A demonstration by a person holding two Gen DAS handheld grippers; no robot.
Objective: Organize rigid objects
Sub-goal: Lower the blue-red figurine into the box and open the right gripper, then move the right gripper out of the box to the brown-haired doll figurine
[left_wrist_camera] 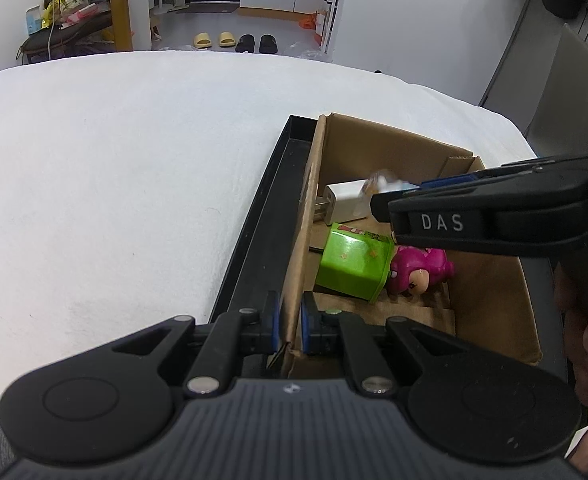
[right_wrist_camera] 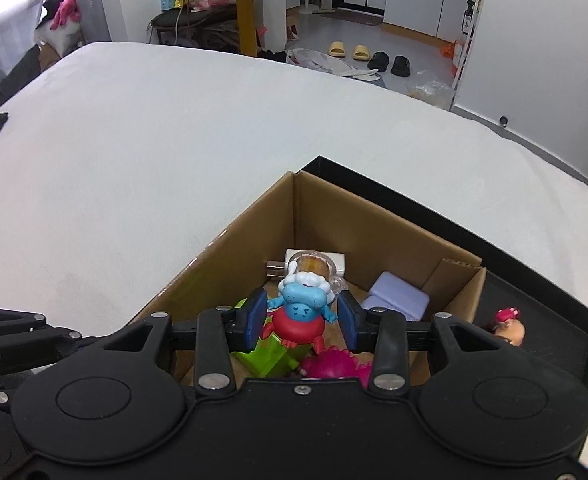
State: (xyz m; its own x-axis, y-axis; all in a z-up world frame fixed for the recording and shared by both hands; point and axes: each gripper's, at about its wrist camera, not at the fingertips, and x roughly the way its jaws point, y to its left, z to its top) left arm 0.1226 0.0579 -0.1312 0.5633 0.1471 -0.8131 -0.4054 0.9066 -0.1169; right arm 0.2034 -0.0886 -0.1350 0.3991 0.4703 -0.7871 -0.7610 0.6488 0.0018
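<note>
A cardboard box point(left_wrist_camera: 489, 280) sits inside a black tray point(left_wrist_camera: 254, 232) on a white-covered table. My left gripper point(left_wrist_camera: 290, 326) is shut on the box's near left wall. In the box lie a white charger point(left_wrist_camera: 343, 202), a green block point(left_wrist_camera: 351, 264) and a magenta toy point(left_wrist_camera: 421, 274). My right gripper point(right_wrist_camera: 299, 320) hangs over the box, jaws open, with a blue and red figure point(right_wrist_camera: 299, 312) between the pads, apparently loose. A lilac block point(right_wrist_camera: 397, 296) lies in the box's right corner.
A small red and tan figure point(right_wrist_camera: 509, 326) lies in the black tray point(right_wrist_camera: 553, 320) outside the cardboard box point(right_wrist_camera: 254, 240). The white tabletop point(left_wrist_camera: 114, 180) spreads to the left and far side. Shelves, slippers and room clutter stand beyond the table.
</note>
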